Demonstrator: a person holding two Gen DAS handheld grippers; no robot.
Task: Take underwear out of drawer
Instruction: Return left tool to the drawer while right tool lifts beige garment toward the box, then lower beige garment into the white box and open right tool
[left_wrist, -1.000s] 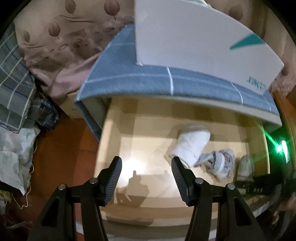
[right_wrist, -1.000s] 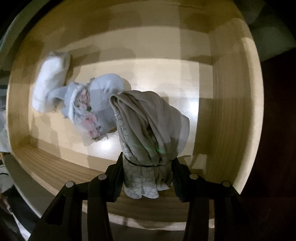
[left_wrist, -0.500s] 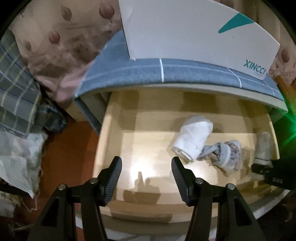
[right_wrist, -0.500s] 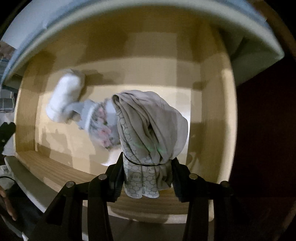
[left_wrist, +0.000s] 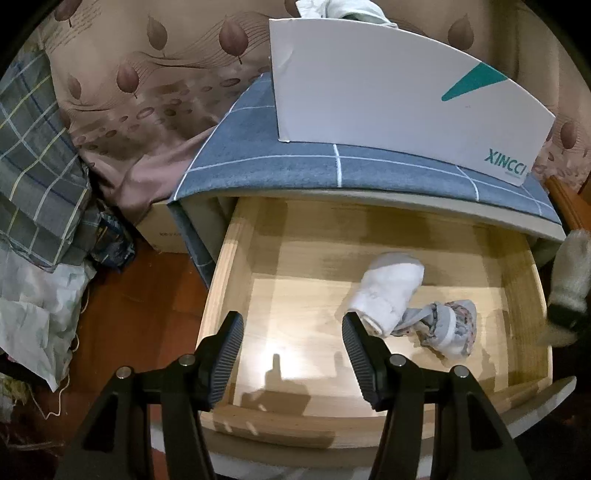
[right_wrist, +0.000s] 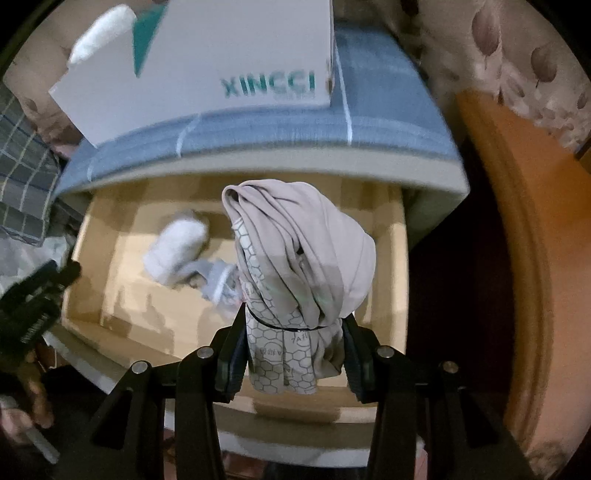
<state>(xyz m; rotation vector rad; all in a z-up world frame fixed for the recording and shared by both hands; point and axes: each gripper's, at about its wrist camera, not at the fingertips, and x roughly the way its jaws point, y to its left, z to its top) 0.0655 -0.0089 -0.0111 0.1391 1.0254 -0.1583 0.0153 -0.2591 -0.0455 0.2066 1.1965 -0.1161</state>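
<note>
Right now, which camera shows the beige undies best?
The right wrist view: the beige undies fill the middle, pinched in the right claw above the drawer. The left wrist view catches only a blurry bit at its right edge.

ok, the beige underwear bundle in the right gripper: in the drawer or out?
Out. The beige underwear bundle hangs clamped in the right gripper above the open wooden drawer, where a white roll and a grey floral piece remain.
</note>
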